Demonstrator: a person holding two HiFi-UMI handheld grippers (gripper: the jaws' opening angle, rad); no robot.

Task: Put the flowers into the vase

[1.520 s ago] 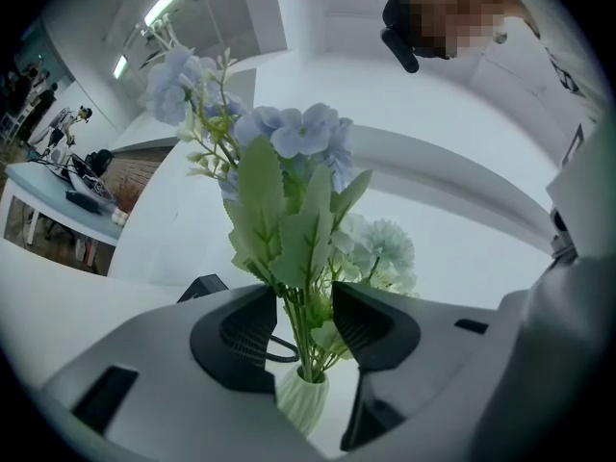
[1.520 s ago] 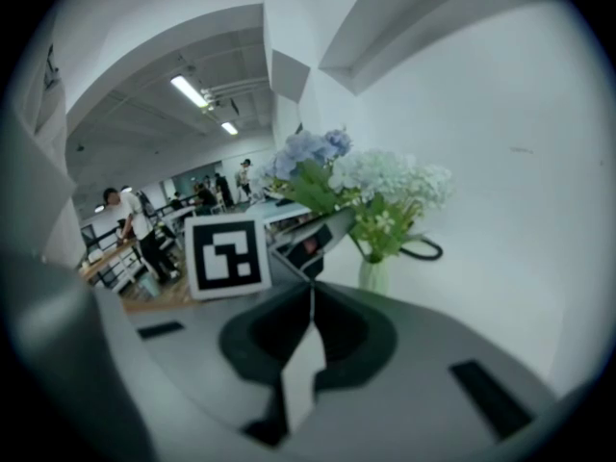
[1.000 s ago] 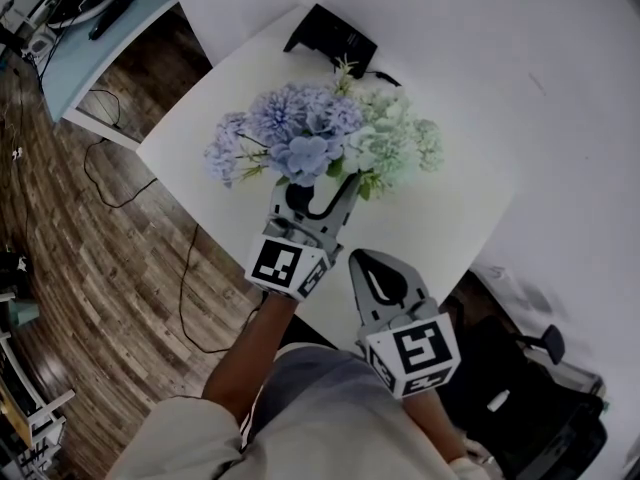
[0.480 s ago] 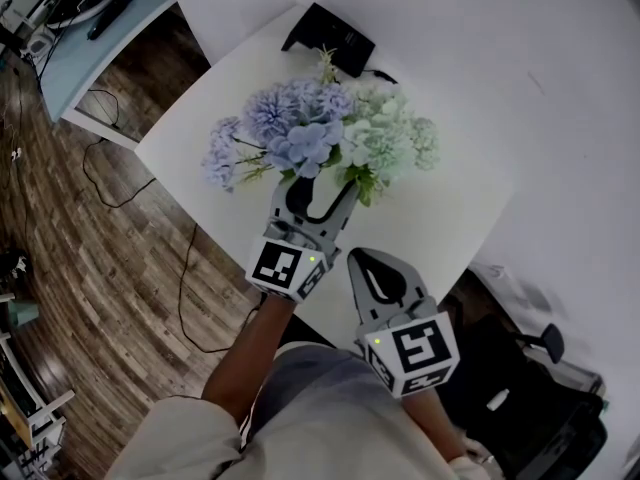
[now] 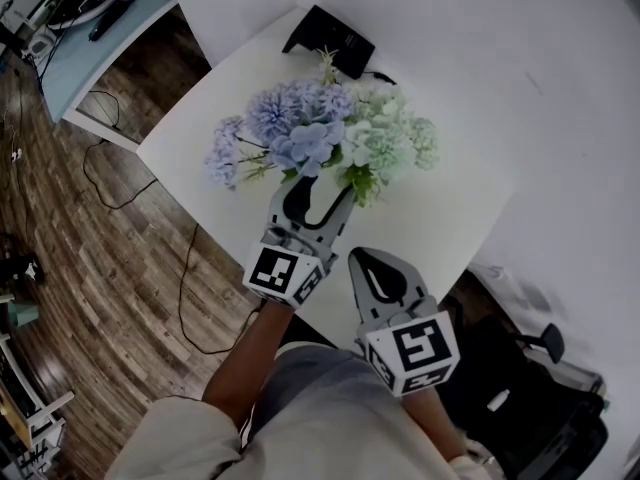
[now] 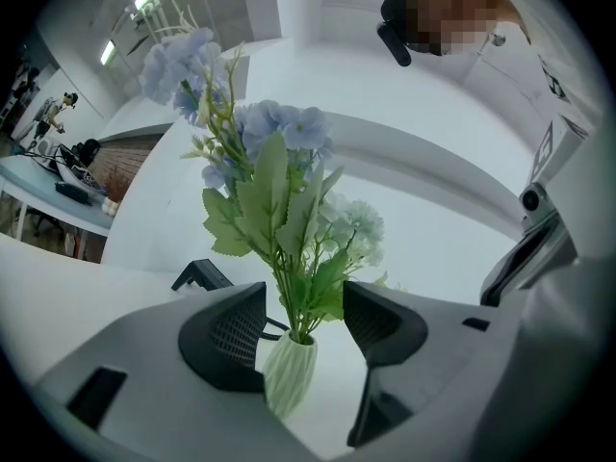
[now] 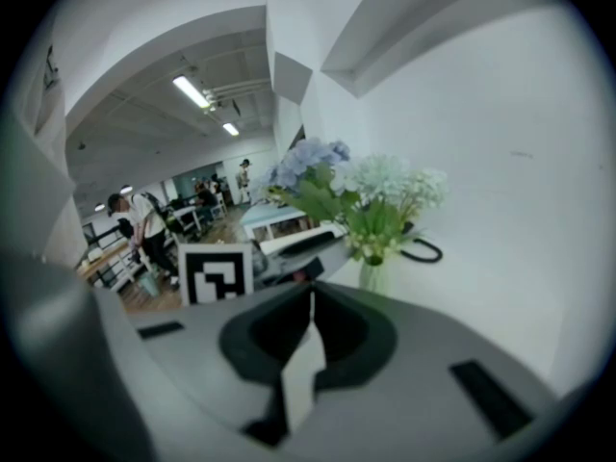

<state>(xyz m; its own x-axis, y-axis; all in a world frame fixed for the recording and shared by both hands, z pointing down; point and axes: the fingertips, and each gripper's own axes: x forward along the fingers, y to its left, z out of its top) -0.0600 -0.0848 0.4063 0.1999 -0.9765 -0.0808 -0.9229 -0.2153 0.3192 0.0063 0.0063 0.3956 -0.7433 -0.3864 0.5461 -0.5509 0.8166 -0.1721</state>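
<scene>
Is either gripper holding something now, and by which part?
Nothing is held. The left gripper has its jaws apart, with the ribbed pale green vase showing in the gap; the right gripper has its jaws together, empty.

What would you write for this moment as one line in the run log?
flowers: standing in vase | vase: upright on table | left gripper: open, jaws apart before vase | right gripper: shut, empty

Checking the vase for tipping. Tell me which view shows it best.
Left gripper view: the ribbed vase shows clearly between the open fingers, stems in its mouth. In the head view the flowers hide it; the right gripper view shows only a small, blurred part.
</scene>
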